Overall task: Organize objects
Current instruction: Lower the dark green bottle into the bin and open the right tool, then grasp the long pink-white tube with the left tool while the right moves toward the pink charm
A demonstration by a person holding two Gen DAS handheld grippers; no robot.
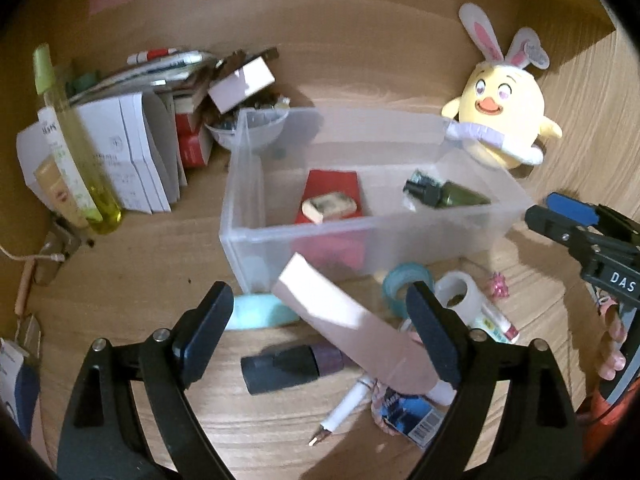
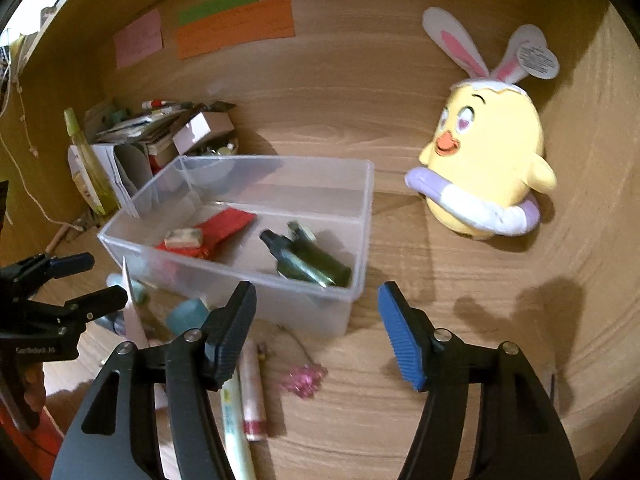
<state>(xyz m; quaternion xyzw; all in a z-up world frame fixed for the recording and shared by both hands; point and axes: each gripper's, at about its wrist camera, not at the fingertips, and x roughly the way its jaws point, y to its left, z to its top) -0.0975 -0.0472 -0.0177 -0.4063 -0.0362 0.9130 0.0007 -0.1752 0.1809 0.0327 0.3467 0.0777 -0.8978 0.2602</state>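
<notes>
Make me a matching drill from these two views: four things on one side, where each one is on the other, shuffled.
Things:
1. eraser
2. dark green bottle
3. chick plush
4. pink bead charm

Places:
A. on the desk in front of the clear bin, outside it
B. lying on the red packet in the bin
C. standing against the back wall, to the right of the bin
D. lying at the right end of the bin

Pairs: 1-B, 2-D, 3-C, 4-A
</notes>
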